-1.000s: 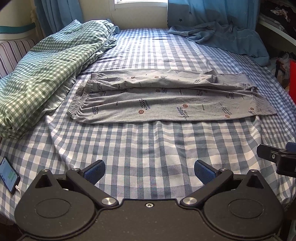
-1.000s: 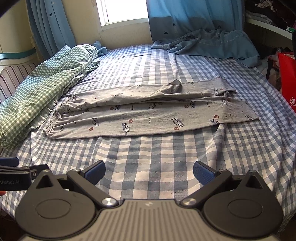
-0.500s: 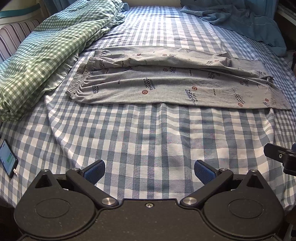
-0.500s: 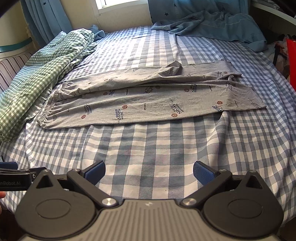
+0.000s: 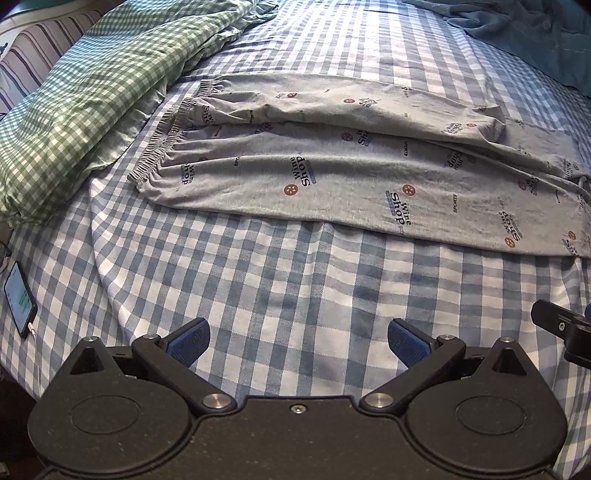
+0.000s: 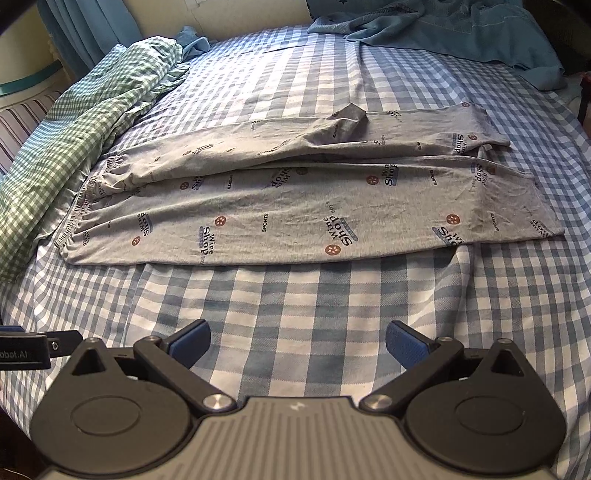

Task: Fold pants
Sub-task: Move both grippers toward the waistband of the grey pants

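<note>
Grey printed pants point(image 5: 351, 166) lie flat across the blue checked bed, folded lengthwise, waistband at the left and leg ends at the right. They also show in the right wrist view point(image 6: 314, 195). My left gripper point(image 5: 297, 339) is open and empty, over the sheet in front of the pants, nearer the waistband half. My right gripper point(image 6: 297, 338) is open and empty, over the sheet in front of the pants' near edge. Neither touches the pants.
A green checked quilt point(image 5: 92, 92) is bunched along the left, next to the waistband. A phone point(image 5: 18, 299) on a cable lies at the bed's left edge. Blue cloth point(image 6: 443, 29) lies at the far right. The bed point(image 6: 535, 295) drops off at right.
Both grippers have moved forward and tilted down toward the pants, which now look larger and closer. The pants have not moved. Both grippers stay open.
</note>
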Tool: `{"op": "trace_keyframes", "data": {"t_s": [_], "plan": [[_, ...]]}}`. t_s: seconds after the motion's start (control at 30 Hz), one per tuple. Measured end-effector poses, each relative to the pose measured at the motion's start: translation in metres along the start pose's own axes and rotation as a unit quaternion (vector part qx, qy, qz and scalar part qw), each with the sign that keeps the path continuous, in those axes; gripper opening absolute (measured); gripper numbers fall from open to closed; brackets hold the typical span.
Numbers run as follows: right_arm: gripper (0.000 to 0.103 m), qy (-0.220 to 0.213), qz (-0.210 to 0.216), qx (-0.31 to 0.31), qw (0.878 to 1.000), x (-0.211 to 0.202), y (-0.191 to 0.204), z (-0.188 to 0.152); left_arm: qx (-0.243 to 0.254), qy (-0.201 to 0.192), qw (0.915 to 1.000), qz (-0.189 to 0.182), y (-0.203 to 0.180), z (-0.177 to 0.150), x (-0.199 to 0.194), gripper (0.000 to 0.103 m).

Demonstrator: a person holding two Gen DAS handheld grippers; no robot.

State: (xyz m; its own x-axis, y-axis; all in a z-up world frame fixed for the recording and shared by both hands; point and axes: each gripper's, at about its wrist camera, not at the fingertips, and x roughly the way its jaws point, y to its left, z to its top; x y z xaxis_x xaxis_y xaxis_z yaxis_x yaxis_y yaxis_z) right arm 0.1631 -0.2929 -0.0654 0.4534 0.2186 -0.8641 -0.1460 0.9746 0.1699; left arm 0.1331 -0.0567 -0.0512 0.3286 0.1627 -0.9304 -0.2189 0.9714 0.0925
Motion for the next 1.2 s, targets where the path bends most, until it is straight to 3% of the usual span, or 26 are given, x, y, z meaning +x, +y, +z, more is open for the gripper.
{"op": "trace_keyframes", "data": {"t_s": [0.3, 0.57, 0.97, 1.2], "plan": [[0.103, 0.024, 0.015, -0.051, 0.998, 0.039, 0.001, 0.05, -0.007, 0.017, 0.9997, 0.017, -0.004, 0.057, 0.025, 0.102], [0.103, 0.049, -0.018, -0.02, 0.998, 0.057, 0.021, 0.105, 0.003, 0.008, 1.0, -0.003, 0.011, 0.11, 0.046, 0.102], [0.103, 0.014, -0.069, 0.04, 0.997, 0.079, 0.047, 0.165, 0.046, -0.019, 0.9984, -0.026, 0.049, 0.178, 0.072, 0.102], [0.103, 0.007, -0.061, 0.001, 0.998, 0.121, 0.062, 0.202, 0.102, -0.055, 0.9929, -0.027, 0.093, 0.246, 0.105, 0.102]]}}
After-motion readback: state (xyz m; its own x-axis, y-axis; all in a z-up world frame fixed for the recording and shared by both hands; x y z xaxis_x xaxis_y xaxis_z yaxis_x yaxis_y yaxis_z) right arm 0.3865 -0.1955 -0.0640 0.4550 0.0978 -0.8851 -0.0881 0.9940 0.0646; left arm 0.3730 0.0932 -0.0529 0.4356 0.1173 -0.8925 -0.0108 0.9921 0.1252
